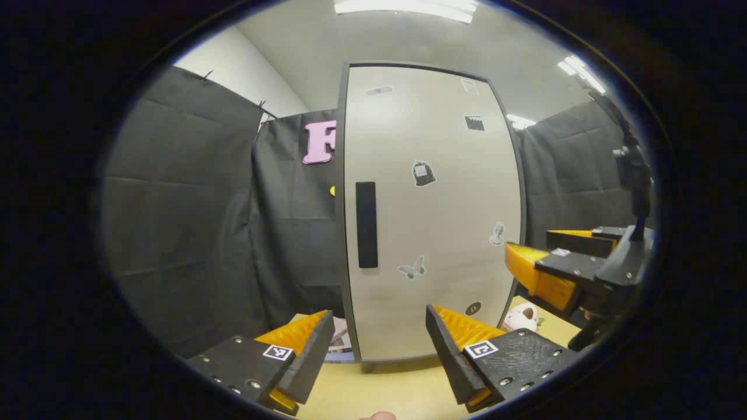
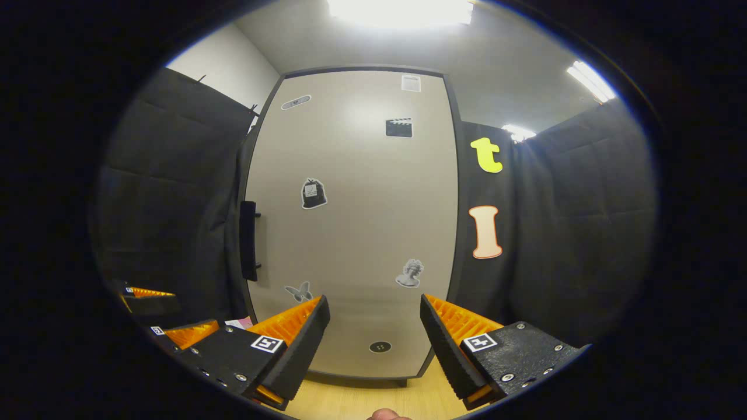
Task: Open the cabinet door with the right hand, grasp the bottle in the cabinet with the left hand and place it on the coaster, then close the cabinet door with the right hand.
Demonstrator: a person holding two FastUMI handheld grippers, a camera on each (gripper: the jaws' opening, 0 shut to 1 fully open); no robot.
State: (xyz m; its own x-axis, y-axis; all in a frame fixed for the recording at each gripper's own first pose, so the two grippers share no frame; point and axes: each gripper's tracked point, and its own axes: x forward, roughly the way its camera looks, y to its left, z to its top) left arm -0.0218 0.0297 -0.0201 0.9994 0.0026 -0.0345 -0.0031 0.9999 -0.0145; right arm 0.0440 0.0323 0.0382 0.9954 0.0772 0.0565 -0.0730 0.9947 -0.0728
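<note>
The cabinet (image 1: 432,216) stands upright on the pale wooden worktop (image 1: 385,391), and its grey door (image 2: 350,221) sits flush in its dark frame, closed. The bottle is behind that door and out of sight, so where it stands inside cannot be told. A tall black handle (image 1: 366,224) runs down the door's left side; in the right gripper view the same handle (image 2: 248,240) is seen edge-on, standing proud of the panel. Small stickers dot the door, among them a butterfly (image 1: 412,268) low down.

The left tool (image 1: 379,350) hovers in front of the cabinet's lower part, released, fingers spread wide with nothing between them and bare worktop beneath. The right tool (image 2: 373,344) is likewise released and grasping nothing, held off the door's bottom edge and to the right of the handle. From the left gripper view the right tool (image 1: 543,256) shows at the cabinet's right side, apart from the door.

A small white figurine (image 1: 521,318) sits on the worktop just right of the cabinet's foot, and some printed paper (image 1: 341,344) lies by its left corner.
</note>
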